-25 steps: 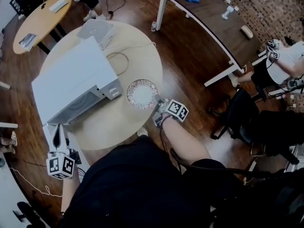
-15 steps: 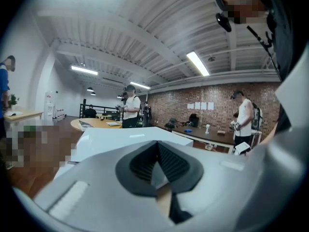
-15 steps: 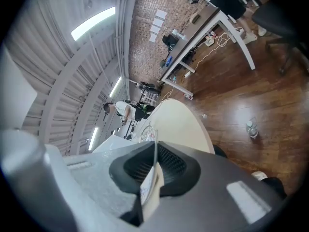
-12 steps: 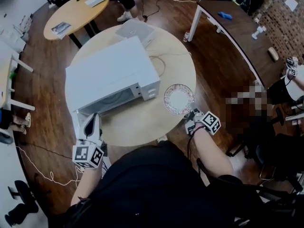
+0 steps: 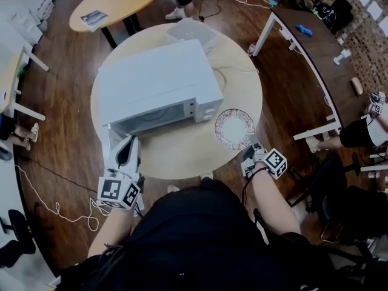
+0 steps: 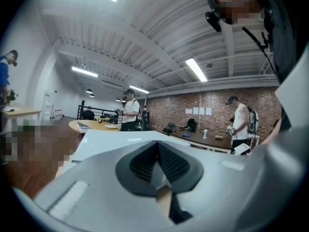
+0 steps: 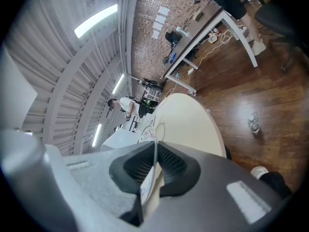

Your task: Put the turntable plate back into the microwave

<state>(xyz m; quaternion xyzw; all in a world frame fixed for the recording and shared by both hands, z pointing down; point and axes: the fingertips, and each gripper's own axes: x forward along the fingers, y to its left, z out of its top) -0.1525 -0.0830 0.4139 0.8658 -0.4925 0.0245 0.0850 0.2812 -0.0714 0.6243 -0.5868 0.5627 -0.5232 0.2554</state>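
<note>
The white microwave point(image 5: 157, 83) stands on the round pale table point(image 5: 182, 156) with its door point(image 5: 115, 139) swung out toward me at the front left. My left gripper point(image 5: 126, 152) is shut on that door's edge; in the left gripper view a thin white strip sits between the pads of the left gripper point(image 6: 159, 175). The turntable plate point(image 5: 233, 128), white with a patterned rim, hangs just right of the microwave's control panel. My right gripper point(image 5: 250, 145) is shut on its near rim. In the right gripper view the plate point(image 7: 148, 178) runs edge-on through the right gripper point(image 7: 153, 166).
A grey laptop point(image 5: 190, 30) and a looped cable point(image 5: 227, 71) lie on the table behind and beside the microwave. An orange round table point(image 5: 115, 5) stands behind, a long dark desk point(image 5: 303, 53) to the right, office chairs point(image 5: 339, 187) near my right arm. People stand nearby.
The right gripper has lifted the plate slightly, staying beside the microwave's right front. The left gripper stays on the open door. My head view has swung, so everything sits further right.
</note>
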